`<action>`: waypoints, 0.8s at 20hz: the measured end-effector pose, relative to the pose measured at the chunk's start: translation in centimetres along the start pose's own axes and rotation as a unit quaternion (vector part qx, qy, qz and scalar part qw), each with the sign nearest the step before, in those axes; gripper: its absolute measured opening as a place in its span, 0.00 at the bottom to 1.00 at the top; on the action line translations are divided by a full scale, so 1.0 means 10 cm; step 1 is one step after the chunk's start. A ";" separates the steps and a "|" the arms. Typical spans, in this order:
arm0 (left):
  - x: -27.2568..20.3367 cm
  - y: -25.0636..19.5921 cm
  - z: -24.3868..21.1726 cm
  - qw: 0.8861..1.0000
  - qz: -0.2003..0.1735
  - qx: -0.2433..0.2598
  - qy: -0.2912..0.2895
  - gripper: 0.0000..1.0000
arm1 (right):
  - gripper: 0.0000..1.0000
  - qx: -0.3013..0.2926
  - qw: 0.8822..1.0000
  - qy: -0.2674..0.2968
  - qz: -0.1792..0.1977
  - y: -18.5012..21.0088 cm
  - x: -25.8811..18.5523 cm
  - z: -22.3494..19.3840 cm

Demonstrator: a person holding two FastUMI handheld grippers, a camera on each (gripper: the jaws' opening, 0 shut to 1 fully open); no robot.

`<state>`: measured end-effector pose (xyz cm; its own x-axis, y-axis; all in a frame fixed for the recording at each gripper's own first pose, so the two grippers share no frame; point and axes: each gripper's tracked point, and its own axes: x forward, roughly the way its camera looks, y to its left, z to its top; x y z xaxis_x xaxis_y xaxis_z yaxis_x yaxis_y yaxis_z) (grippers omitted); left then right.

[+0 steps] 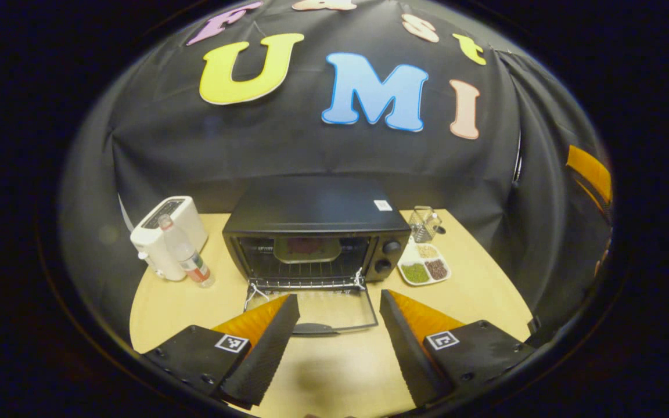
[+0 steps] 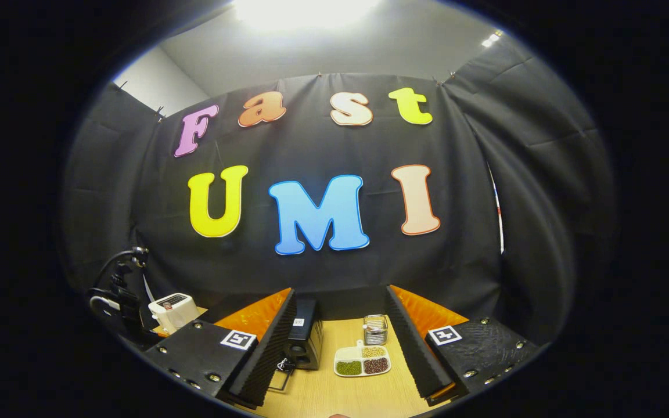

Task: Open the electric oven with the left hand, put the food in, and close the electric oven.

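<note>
A black electric oven point(image 1: 317, 232) stands at the back of the wooden table point(image 1: 485, 296). Its glass door point(image 1: 317, 310) lies folded down flat toward me, with the handle point(image 1: 314, 329) at the near edge. Inside, a tray of dark food point(image 1: 306, 248) rests on the rack. My left gripper point(image 1: 339, 348) is open just above the table in front of the door handle, nothing between its fingers. My right gripper point(image 2: 337, 354) is open too and held higher, off to the right of the oven point(image 2: 305, 342), whose right side and lowered door show past its left finger.
A white toaster point(image 1: 166, 232) and a plastic bottle point(image 1: 186, 260) stand left of the oven. To its right sit a white divided dish of beans point(image 1: 424, 267) and a small wire basket point(image 1: 425, 223). A camera stand point(image 2: 117, 290) rises at the table's left.
</note>
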<state>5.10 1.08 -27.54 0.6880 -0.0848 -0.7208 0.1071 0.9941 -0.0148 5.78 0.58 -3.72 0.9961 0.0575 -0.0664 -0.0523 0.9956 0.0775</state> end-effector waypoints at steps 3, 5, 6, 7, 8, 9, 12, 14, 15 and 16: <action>0.14 0.05 -0.30 0.999 0.005 0.000 0.045 0.95 | 0.92 0.000 1.000 0.007 -0.003 -0.05 0.00 -0.05; 0.21 0.07 -0.44 0.998 0.008 -0.006 0.067 0.95 | 0.92 -0.001 1.000 0.012 -0.007 -0.09 0.03 -0.09; 0.25 0.09 -0.49 0.997 0.010 -0.008 0.076 0.95 | 0.92 -0.001 1.000 0.014 -0.010 -0.11 0.03 -0.12; 0.29 0.09 -0.57 0.996 0.010 -0.009 0.088 0.95 | 0.92 0.000 1.000 0.017 -0.012 -0.13 0.03 -0.13; 0.33 0.10 -0.65 0.995 0.011 -0.010 0.101 0.95 | 0.93 0.002 1.000 0.019 -0.013 -0.14 0.05 -0.15; 0.37 0.10 -0.73 0.993 0.010 -0.011 0.114 0.95 | 0.93 0.004 1.000 0.022 -0.014 -0.15 0.05 -0.17; 0.48 0.12 -0.97 0.988 0.009 -0.025 0.155 0.99 | 0.93 0.007 0.999 0.028 -0.020 -0.21 0.06 -0.23; 0.57 0.20 -1.10 0.984 0.021 -0.018 0.175 0.96 | 0.92 0.007 0.999 0.032 -0.024 -0.25 0.09 -0.26; 0.62 0.22 -1.16 0.983 0.024 -0.011 0.184 0.92 | 0.92 0.007 0.999 0.034 -0.026 -0.27 0.10 -0.27; 0.67 0.24 -1.22 0.981 0.024 -0.006 0.194 0.94 | 0.92 0.008 0.999 0.037 -0.029 -0.29 0.11 -0.29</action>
<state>1.19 3.70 -40.86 0.3663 -0.0073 -0.9305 0.0715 0.9972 0.0204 6.80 -2.04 -6.88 0.9895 0.0061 -0.1444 0.0066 0.9962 0.0870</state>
